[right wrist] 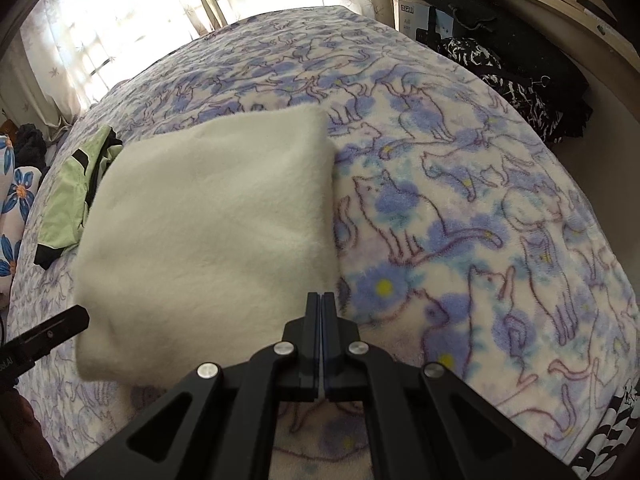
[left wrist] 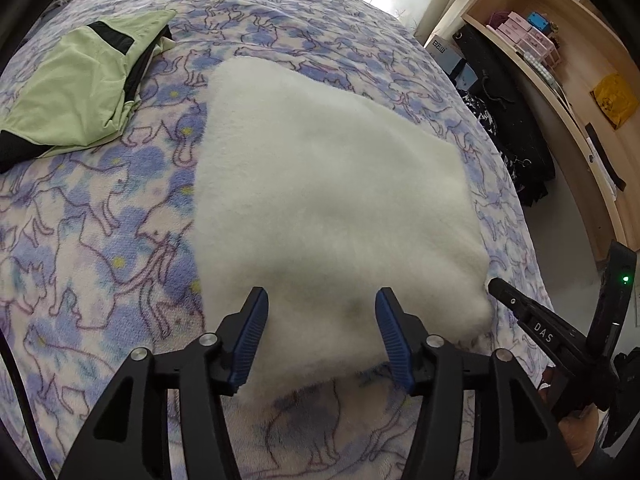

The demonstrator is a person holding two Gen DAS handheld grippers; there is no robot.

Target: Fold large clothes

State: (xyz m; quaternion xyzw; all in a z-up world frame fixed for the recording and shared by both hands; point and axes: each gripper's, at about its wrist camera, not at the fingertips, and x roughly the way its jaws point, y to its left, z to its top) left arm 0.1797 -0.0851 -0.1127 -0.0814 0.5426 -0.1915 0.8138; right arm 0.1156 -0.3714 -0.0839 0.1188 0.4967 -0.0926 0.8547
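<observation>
A fluffy white garment [left wrist: 328, 200] lies folded into a thick rectangle on the bed; it also shows in the right wrist view [right wrist: 208, 232]. My left gripper [left wrist: 322, 304] is open, its blue-padded fingers [left wrist: 252, 332] spread just above the garment's near edge, holding nothing. My right gripper [right wrist: 321, 300] is shut at the garment's near right corner; whether it pinches fabric cannot be told. The right gripper's tip [left wrist: 504, 290] shows in the left wrist view at that corner. The left gripper's finger [right wrist: 52, 332] shows at the garment's near left edge.
The bed has a blue and purple cat-print blanket [right wrist: 480, 220]. A folded light green and black garment [left wrist: 80, 88] lies at the far left. Wooden shelves [left wrist: 560, 60] with boxes and dark clothes [left wrist: 508, 128] stand right of the bed. Curtains [right wrist: 120, 20] hang behind.
</observation>
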